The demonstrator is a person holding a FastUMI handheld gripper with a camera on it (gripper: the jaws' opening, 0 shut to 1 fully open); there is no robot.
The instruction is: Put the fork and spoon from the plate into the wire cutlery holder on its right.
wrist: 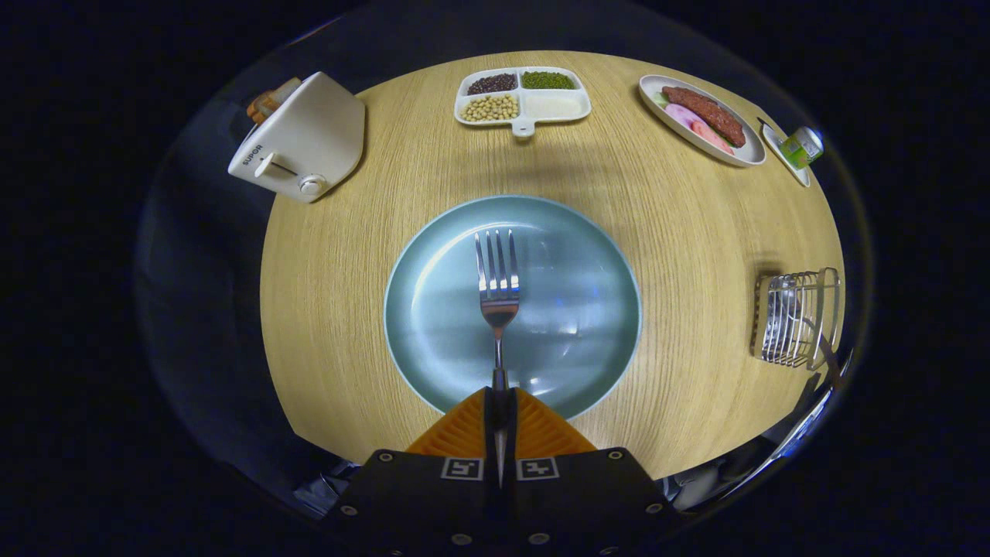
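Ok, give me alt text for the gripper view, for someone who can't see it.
The tool is shut on a fork by its handle, tines pointing away over a blue plate on a round wooden table. A wire holder stands to the plate's right; a toaster and two food dishes sit beyond.

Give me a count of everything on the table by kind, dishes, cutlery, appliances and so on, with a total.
Dishes: 4, the round plate, divided tray, oval food plate, small dish.
Cutlery: 1, the fork, clamped in the gripper.
Appliances: 1, the toaster.
Holders: 1, the wire cutlery holder, with something shiny inside.
Bottles: 1, small green bottle.
Total: 8.
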